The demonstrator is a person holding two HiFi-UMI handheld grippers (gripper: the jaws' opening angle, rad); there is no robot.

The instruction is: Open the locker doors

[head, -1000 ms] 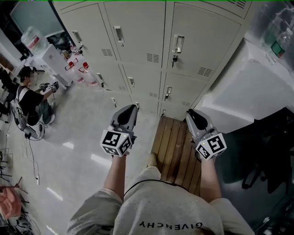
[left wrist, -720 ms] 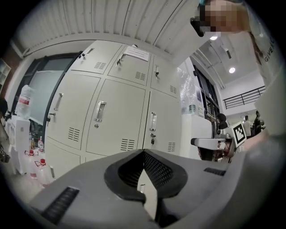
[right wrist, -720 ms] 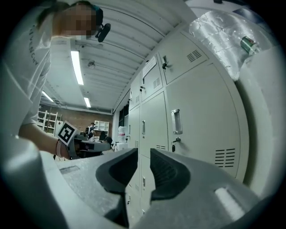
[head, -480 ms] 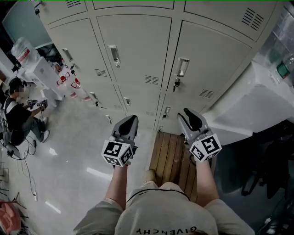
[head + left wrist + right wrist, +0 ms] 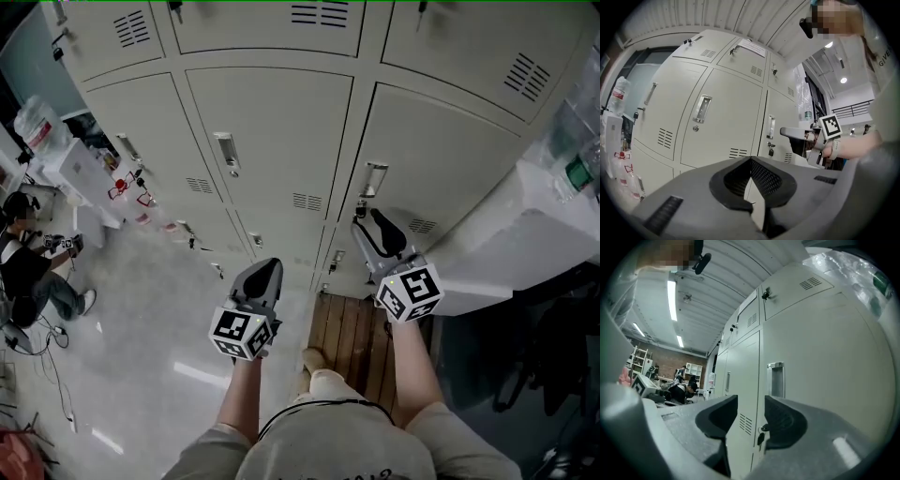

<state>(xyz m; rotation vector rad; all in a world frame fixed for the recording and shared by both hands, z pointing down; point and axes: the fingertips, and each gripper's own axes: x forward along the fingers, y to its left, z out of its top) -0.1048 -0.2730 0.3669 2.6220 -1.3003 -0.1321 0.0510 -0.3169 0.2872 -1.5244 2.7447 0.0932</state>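
Facing handle (image 5: 776, 379), right fingers (image 5: 787, 420) apparently clear.

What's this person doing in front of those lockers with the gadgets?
A person stands facing a bank of grey lockers, holding a two-jaw gripper in each hand. Every door in view is shut. The right gripper is level with the handle of the right-hand door; its jaws have just been opening and nothing is between them yet. The left gripper is further back from the lockers, jaws together and empty.
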